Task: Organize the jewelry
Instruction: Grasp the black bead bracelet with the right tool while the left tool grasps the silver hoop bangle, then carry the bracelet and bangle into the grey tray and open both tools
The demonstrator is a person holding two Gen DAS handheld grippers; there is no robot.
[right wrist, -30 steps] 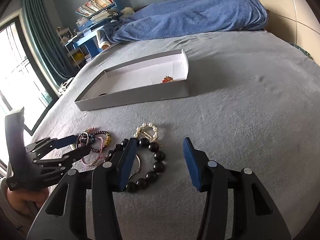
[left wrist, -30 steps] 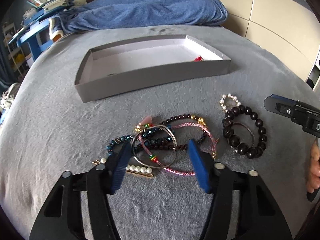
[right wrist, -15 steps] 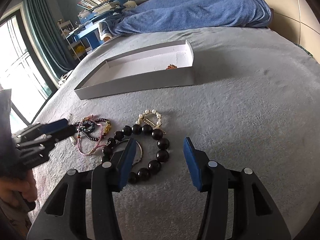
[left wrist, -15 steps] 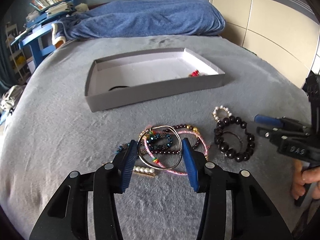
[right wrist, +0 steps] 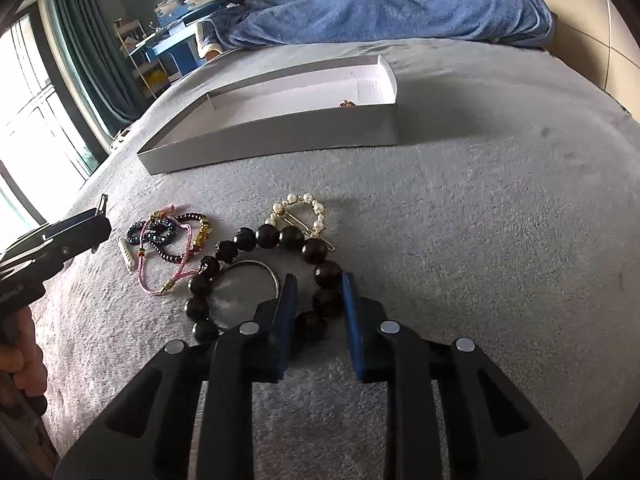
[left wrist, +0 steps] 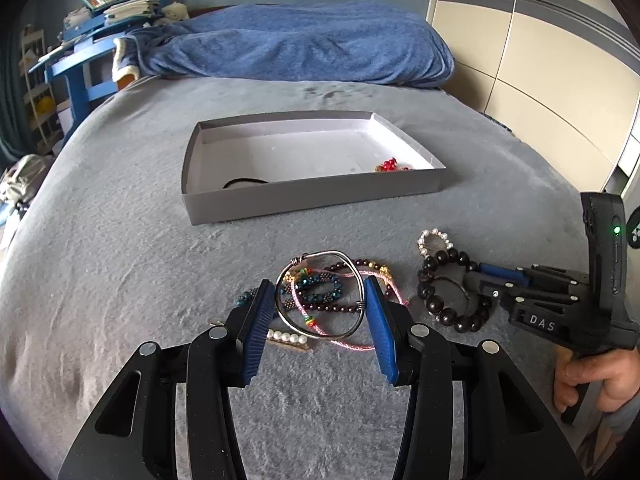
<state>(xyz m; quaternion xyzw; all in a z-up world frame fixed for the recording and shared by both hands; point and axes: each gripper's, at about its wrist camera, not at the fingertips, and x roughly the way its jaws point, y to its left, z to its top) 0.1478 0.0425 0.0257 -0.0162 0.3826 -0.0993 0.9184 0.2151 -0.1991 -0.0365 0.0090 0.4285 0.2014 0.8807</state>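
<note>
My left gripper (left wrist: 318,292) is shut on a silver wire bangle (left wrist: 320,256) and holds it just above a pile of bracelets (left wrist: 332,288) on the grey bed. My right gripper (right wrist: 318,288) has closed on the near side of a dark wooden bead bracelet (right wrist: 256,238) that lies on the bed; this gripper also shows in the left wrist view (left wrist: 500,280). A thin silver ring (right wrist: 248,268) lies inside the bead bracelet. A pearl hair clip (right wrist: 300,210) lies just beyond it. A grey open box (left wrist: 304,200) stands further back with a red bead piece (left wrist: 390,166) and a black hair tie (left wrist: 244,182) inside.
A pearl bar clip (left wrist: 288,338) lies under the pile. A blue blanket (left wrist: 304,44) lies across the far end of the bed. A blue shelf with books (left wrist: 100,40) stands at the back left. A window and curtains (right wrist: 60,92) are at the left.
My left gripper narrowed onto the silver bangle and lifted it off the pile. My right gripper moved forward and closed on the dark bead bracelet.
</note>
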